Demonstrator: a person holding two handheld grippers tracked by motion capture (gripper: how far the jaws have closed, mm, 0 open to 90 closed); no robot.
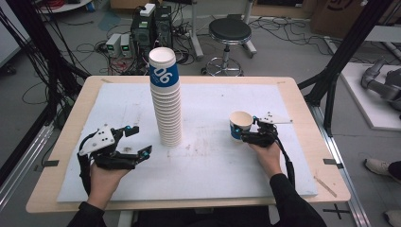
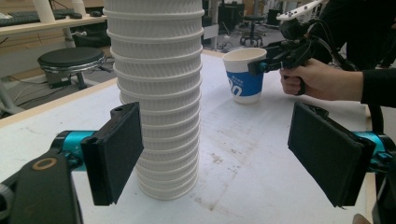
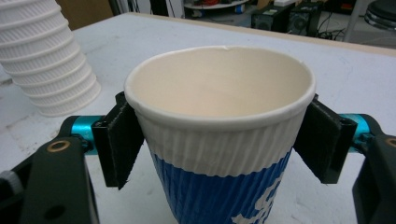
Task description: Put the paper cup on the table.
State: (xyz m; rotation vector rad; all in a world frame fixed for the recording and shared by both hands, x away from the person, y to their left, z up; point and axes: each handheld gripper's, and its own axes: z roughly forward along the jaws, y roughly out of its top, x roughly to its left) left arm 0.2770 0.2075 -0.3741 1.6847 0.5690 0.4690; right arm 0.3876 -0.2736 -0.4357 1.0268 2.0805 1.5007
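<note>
One cup [image 1: 241, 125] is sitting off the stack [image 1: 166, 101] so far. Left gripper [image 1: 138, 140] is waiting beside the stack, jaws apart and empty; right gripper [image 1: 248, 130] is clamping that cup, set upright on the table [image 1: 293, 156]. Many cups are remaining stacked.

High view looks down; both tool views sit low, sharing the cup stack [image 1: 166, 101].
</note>
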